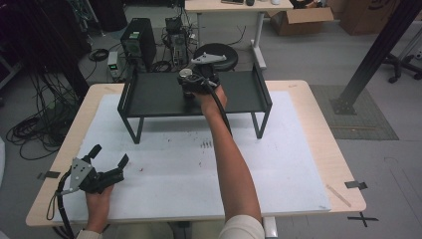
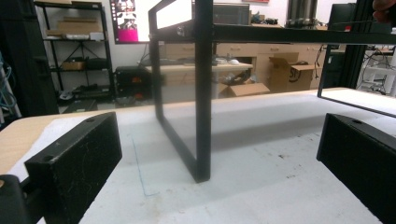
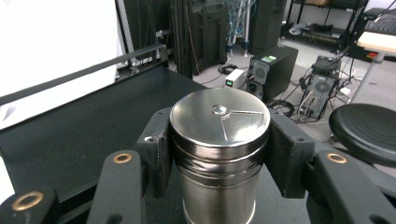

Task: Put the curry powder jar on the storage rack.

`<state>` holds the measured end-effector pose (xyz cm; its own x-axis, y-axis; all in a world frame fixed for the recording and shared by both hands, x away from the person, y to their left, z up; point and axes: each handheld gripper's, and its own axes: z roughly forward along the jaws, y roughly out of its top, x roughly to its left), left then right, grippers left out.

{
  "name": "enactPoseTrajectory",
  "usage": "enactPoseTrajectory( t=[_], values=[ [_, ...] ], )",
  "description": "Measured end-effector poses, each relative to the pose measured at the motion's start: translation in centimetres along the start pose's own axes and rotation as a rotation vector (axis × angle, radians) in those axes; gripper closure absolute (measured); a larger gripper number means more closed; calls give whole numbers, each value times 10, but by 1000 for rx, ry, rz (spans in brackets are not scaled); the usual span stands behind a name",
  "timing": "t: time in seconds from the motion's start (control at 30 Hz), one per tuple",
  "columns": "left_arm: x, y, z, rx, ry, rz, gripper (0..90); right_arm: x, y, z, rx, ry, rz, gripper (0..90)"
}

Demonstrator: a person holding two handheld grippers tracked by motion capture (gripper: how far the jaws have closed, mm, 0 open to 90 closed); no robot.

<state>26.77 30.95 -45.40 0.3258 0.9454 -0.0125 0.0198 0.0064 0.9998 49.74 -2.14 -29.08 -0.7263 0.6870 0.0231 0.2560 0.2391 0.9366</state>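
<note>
High view: the left gripper [image 1: 110, 155] rests on the white mat [image 1: 164, 169] near the table's left front corner, jaws spread wide and empty. Further right, the right gripper [image 1: 191, 82] reaches over the black shelf [image 1: 149, 94], its jaws clamped on the tin [image 3: 219, 149], which stands upright on the shelf top. Placing looks nearly done; releasing and withdrawing seem left.

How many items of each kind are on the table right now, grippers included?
Metal canister: 1, clamped by the right gripper over the shelf
Black shelf stand: 1
White mat: 1
Grippers: 2, counting the left gripper, jaws apart over the mat
Total: 5
</note>
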Motion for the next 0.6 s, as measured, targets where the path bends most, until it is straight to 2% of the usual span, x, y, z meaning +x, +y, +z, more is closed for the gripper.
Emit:
enactPoseTrajectory(
  t=[0.23, 0.6],
  values=[
    [0, 0, 0, 0, 0, 0, 4, -2, -4, 2, 0, 5, 21, 484],
    [0, 0, 0, 0, 0, 1, 4, -4, -6, 1, -1, 12, 28, 481]
  ],
)
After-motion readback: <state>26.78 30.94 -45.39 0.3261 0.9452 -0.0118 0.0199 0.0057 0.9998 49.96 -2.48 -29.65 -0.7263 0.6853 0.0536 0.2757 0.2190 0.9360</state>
